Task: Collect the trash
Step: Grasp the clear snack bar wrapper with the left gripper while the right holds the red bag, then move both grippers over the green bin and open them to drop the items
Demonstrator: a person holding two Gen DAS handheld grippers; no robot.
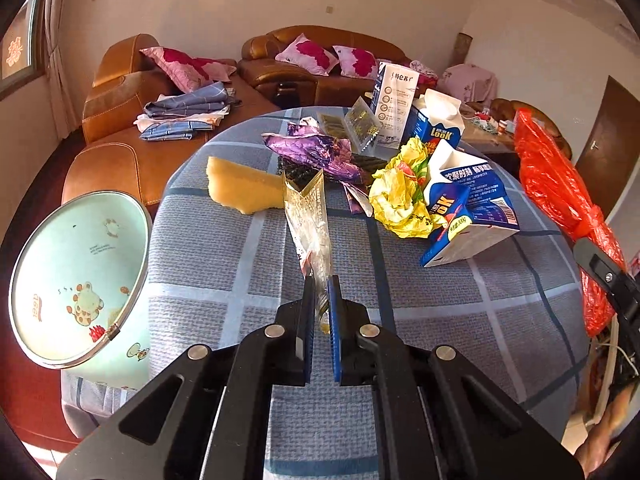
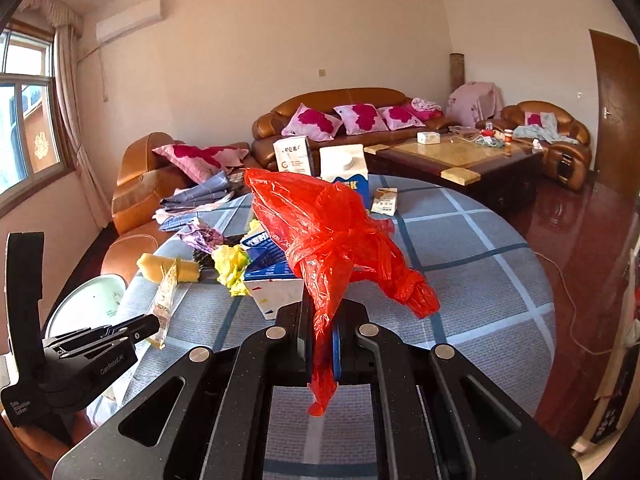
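Gripping a clear crinkled wrapper (image 1: 308,220) in my left claw (image 1: 320,280), clamped tight, I hold the red plastic bag (image 2: 332,232) pinched in my right claw (image 2: 322,320). Next, I judge, the wrapper must go into the bag, whose mouth needs opening first. More trash, milk cartons (image 1: 468,208) and yellow paper (image 1: 400,196), waits on the checked tabletop (image 1: 460,300); leather sofas (image 2: 352,120) stand behind.
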